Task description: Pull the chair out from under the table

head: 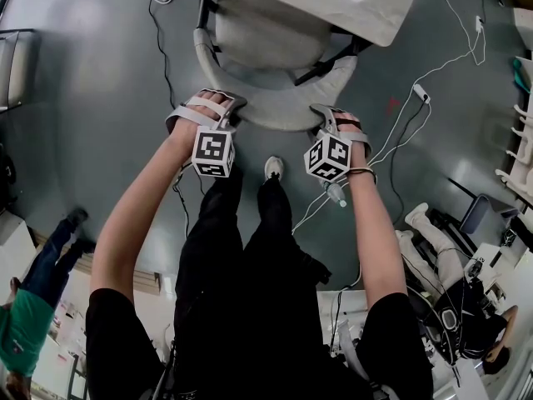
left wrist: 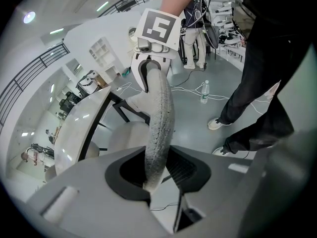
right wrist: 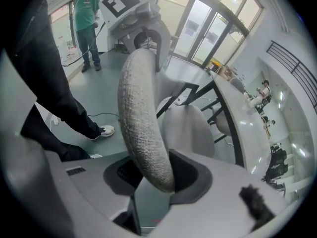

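A grey upholstered chair [head: 266,32] stands with its seat pushed under the white table [head: 366,7]. Its curved backrest [head: 275,111] faces me. My left gripper [head: 218,100] is clamped over the left end of the backrest's top edge, and my right gripper [head: 333,115] over the right end. In the left gripper view the backrest [left wrist: 159,118] runs down between the dark pads of the left gripper [left wrist: 157,175]. In the right gripper view the backrest [right wrist: 138,113] sits between the pads of the right gripper [right wrist: 158,177], touching both.
My legs and a shoe [head: 273,167] are just behind the chair. White cables [head: 400,132] and a water bottle [head: 333,194] lie on the grey floor to the right. A person in green [head: 25,323] stands at the left, and another person [head: 441,265] sits at the lower right.
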The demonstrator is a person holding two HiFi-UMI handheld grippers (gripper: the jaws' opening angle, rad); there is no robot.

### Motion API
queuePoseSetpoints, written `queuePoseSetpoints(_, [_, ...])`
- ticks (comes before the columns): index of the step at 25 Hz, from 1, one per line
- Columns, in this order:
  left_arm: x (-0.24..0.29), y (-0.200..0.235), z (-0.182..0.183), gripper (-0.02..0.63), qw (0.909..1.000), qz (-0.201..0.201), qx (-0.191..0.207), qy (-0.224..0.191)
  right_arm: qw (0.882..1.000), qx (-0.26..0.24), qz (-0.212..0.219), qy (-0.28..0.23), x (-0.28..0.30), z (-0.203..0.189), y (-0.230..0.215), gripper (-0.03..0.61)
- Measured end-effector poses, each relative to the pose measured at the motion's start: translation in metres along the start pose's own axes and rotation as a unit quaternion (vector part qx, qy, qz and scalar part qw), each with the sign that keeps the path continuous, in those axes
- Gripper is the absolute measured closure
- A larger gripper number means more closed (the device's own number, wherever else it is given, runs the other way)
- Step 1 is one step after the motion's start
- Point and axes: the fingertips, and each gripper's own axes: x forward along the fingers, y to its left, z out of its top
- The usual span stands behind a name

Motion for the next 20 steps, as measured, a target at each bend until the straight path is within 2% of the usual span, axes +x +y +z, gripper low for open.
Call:
queuePoseSetpoints(12, [0.0013, -0.0014, 0.0004, 0.506, 1.0, -0.007, -0.001, -0.004, 1.0, 0.0, 0.003, 0.011, 0.0006, -0.0011, -0.0004, 0.44])
queuePoseSetpoints(20, [-0.0004, 0.003, -0.0035, 0.512, 0.9999, -0.002, 0.006, 0.01, 1.0, 0.001, 0.005, 0.019, -0.0013, 0.0001, -0.0009, 0.443])
